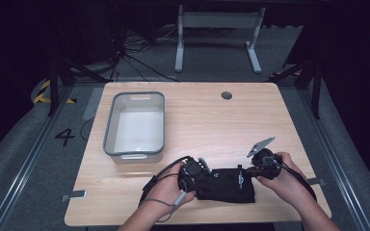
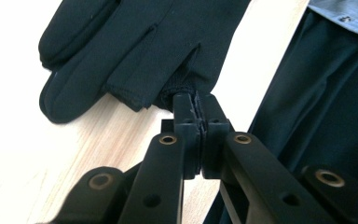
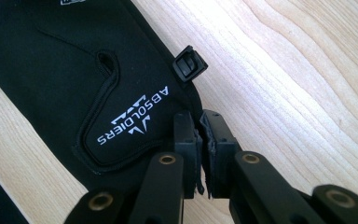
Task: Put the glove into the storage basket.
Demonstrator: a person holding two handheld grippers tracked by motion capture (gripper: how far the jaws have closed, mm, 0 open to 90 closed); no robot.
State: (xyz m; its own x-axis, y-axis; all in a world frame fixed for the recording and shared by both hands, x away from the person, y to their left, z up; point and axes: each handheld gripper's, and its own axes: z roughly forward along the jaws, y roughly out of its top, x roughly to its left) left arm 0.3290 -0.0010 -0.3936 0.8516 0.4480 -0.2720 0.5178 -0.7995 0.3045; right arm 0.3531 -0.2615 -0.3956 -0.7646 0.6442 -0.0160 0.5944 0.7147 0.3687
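Left gripper (image 2: 198,100): jaws closed, pinching glove (image 2: 135,51) at finger end. Right gripper (image 3: 199,119): jaws nearly closed on cuff edge, just below small clip (image 3: 189,63); thin fabric between pads, probably gripped, view poor. Glove stretched flat between both grippers, on table (image 1: 202,120) near front edge. Bin (image 1: 136,123) beyond left gripper, well apart, empty.

Step, judged: glove pinched at both ends, ready to lift. Next likely: raise both ends together, carry to bin, keep grip even.
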